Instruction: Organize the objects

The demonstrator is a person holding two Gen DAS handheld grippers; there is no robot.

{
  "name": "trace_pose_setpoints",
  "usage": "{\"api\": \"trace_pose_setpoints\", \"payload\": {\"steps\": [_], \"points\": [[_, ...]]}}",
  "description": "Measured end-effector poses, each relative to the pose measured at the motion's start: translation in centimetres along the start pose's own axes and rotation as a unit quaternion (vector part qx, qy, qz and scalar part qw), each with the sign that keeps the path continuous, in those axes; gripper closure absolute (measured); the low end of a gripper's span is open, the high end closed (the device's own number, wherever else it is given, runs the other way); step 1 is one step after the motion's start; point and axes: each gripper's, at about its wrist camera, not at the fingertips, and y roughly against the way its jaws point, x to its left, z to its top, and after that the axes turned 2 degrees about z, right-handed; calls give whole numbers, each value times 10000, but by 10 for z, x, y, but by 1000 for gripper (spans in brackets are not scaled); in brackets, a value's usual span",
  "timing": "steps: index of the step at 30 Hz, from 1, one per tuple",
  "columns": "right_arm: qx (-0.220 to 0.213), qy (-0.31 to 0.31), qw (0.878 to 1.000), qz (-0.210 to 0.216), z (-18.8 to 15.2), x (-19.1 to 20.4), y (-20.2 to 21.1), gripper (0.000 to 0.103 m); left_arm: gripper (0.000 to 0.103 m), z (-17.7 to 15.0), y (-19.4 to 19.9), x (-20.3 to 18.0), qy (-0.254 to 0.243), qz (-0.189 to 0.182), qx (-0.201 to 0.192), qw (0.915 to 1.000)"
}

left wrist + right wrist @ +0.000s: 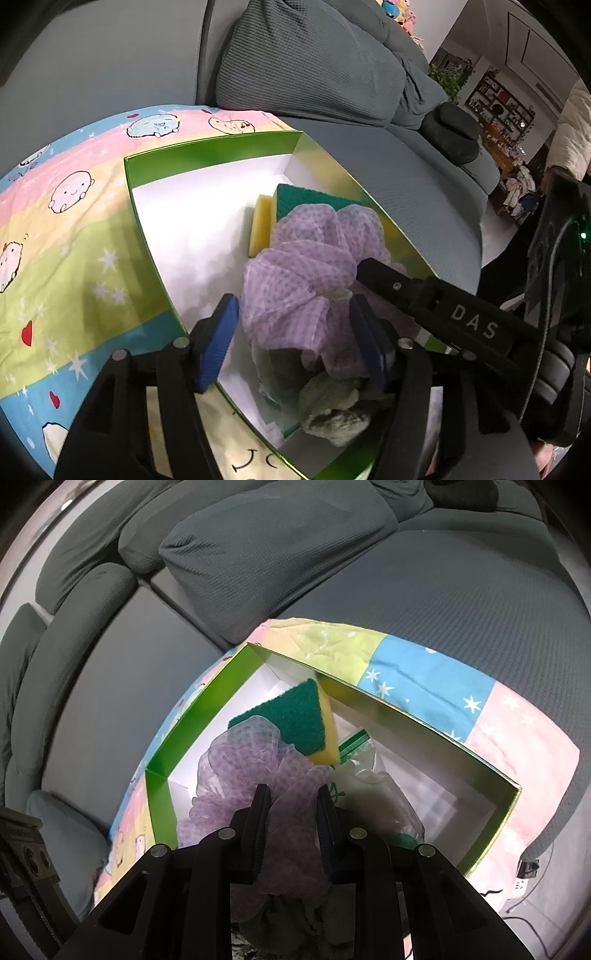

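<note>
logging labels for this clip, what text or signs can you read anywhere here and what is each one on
"DAS": white letters on the black finger of the right gripper, seen from the left wrist view.
Green print on the clear plastic bag in the green box: too crumpled to read.
Cartoon faces, stars and hearts on the pastel cloth: any writing there is too small to read.
Shelf items in the far room: too small to read.

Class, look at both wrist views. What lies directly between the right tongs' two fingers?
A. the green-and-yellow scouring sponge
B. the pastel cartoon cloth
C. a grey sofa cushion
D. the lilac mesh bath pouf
D: in the right wrist view the right tongs bracket the lilac mesh bath pouf, while the green-and-yellow scouring sponge sits farther back in the green cardboard box.
</note>
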Motion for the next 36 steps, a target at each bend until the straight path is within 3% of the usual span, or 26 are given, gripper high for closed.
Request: {"api": "trace_pose_setpoints", "payload": {"steps": [10, 19, 32, 36], "points": [[-244, 133, 9996, -30, -3, 9, 20, 63, 24, -6, 30, 0, -57, -54, -302, 9995], [-491, 359, 9981, -82, -8, 22, 46, 41, 17, -13, 65, -2, -133, -12, -683, 9976], [-744, 996, 9920, -232, -21, 46, 84, 24, 12, -27, 98, 4, -96, -2, -1020, 9947], [-851, 1169, 9889, -346, -27, 50, 96, 17, 2, -33, 105, 6, -78, 15, -1102, 9939]]}}
